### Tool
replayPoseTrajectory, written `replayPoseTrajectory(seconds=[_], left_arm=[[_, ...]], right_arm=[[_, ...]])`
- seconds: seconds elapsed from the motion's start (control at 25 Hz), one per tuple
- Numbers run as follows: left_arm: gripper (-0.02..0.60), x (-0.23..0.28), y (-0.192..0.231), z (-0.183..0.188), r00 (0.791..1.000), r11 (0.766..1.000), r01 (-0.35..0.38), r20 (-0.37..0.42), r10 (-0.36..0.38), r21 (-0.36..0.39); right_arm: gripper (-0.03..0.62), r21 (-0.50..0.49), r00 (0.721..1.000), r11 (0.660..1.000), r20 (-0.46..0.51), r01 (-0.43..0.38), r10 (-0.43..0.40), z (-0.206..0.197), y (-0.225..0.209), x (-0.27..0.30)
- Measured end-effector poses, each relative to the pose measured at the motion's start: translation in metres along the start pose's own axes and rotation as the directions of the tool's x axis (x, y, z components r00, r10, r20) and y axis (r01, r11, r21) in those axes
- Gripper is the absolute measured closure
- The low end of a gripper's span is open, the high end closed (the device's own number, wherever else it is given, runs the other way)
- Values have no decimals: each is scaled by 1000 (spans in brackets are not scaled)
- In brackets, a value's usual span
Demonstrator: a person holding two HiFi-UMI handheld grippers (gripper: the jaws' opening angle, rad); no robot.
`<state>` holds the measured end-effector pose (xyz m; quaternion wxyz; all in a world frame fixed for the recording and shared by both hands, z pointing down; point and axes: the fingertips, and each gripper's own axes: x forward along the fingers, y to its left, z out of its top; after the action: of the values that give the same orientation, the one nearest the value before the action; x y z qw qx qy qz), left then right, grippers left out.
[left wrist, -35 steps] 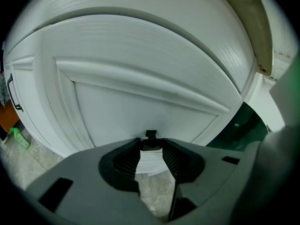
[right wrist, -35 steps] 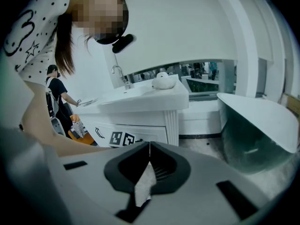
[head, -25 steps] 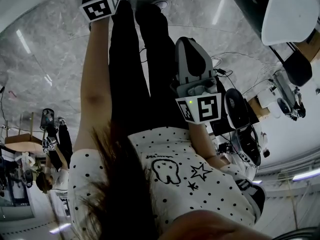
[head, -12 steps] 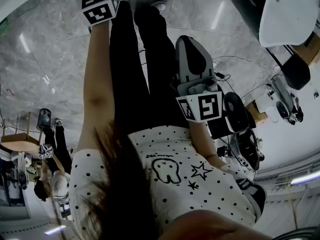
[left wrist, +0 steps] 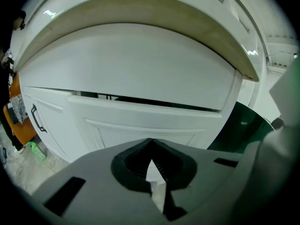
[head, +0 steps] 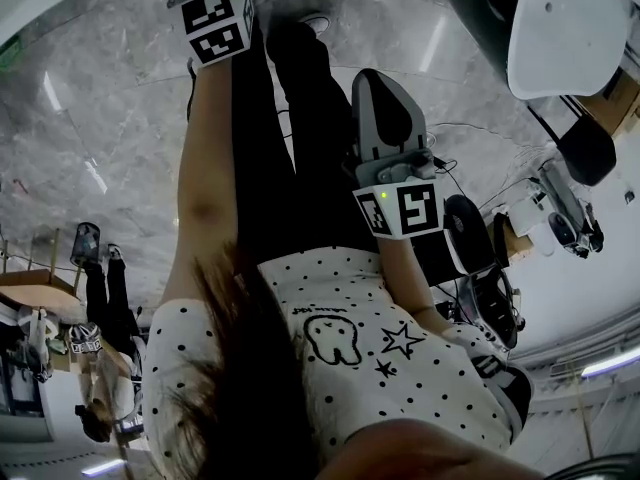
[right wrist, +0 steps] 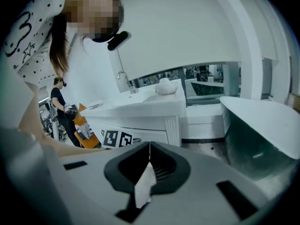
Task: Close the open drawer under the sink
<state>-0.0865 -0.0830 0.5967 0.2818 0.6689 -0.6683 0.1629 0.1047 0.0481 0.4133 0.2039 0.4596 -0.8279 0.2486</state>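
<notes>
In the left gripper view a white drawer front (left wrist: 145, 122) fills the middle, under the sink's curved counter edge (left wrist: 140, 13). A dark gap (left wrist: 140, 99) runs along the drawer's top, so it stands slightly out. My left gripper (left wrist: 151, 140) points at that drawer front from a short way off. Its jaws have just been closing and are now shut, with nothing between them. My right gripper (right wrist: 150, 144) is shut too and holds nothing; it faces another white vanity. In the head view both marker cubes show, the left (head: 217, 20) and the right (head: 402, 208).
A cabinet door with a dark handle (left wrist: 36, 118) is left of the drawer, with a green bottle (left wrist: 36, 150) on the floor below. A dark green object (left wrist: 240, 125) stands at the right. The right gripper view shows a faucet (right wrist: 124, 81), another person (right wrist: 61, 107) and a white tub (right wrist: 262, 130).
In the head view the left gripper's marker cube has shifted slightly right and lower in the picture. The right gripper has stayed almost where it was.
</notes>
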Motion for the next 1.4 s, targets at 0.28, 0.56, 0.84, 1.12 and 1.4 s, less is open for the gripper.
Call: replayPoseTrajectory(seconds=[0.28,0.56,0.84,1.12,1.4], left_arm=[[578,-27,4,25,1000,1000,3,30,-3,-9],[578,-53,12,43,1000,1000,19,25,-19,12],[578,-92,45,47,999,999,42,30,-42,16],[578,-114,68,61,998,998,63,29,-62,-22],[578,-128,64,81,992,993,122,24,-122,10]], right_arm=[[579,-32,1000,999,28,-13,13,26,13,2],[579,-66,1000,998,19,-18,19,39,35,7],[579,-78,999,997,38,-18,21,41,80,15],[579,-87,998,996,63,-13,19,60,103,25],[579,-102,998,995,64,-19,26,69,120,30]])
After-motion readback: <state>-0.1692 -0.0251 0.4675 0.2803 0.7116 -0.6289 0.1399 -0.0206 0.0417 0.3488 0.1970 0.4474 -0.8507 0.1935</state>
